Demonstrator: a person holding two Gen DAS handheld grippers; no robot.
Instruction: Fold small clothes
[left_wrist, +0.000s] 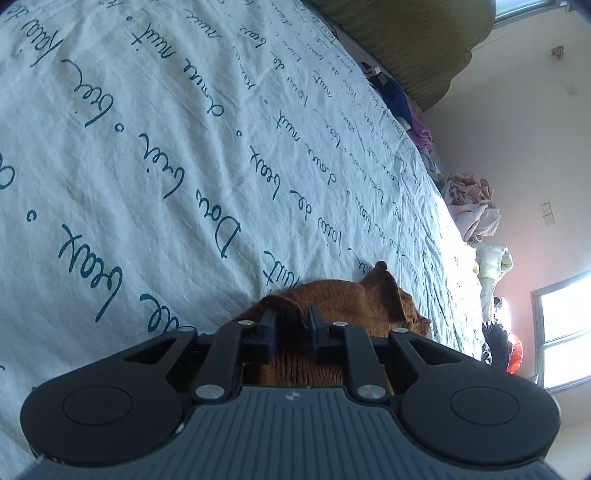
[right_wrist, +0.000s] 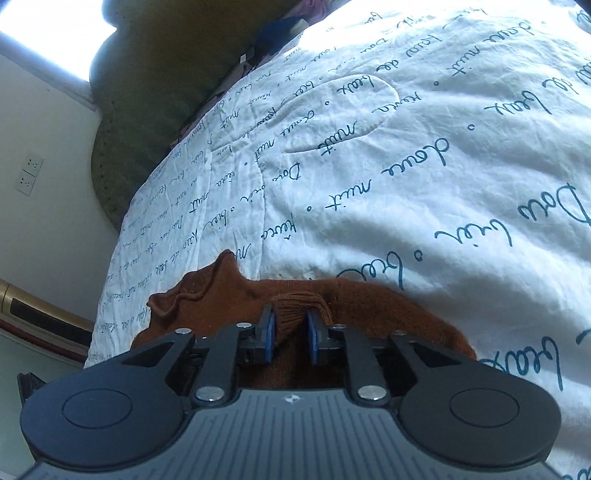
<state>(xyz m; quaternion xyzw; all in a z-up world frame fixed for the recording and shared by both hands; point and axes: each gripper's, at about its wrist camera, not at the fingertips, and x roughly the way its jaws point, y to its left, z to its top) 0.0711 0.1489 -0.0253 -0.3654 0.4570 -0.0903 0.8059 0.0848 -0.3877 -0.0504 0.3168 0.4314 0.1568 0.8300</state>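
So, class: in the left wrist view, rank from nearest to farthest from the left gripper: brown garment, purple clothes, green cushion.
From the left gripper:
1. Brown garment, at the fingers.
2. Purple clothes, bed's far edge.
3. Green cushion, top, beyond them.

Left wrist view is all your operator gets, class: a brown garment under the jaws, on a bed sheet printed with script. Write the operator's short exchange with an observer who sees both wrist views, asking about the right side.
Operator: Is the right gripper at the garment too?
Observer: Yes. The right gripper is over the brown garment, its jaws standing apart with a ribbed fold between them.
Operator: Anything on the sheet ahead of it that I should know about?
Observer: No other clothes in front of it, but a curved quilted seam runs through the printed sheet further up.
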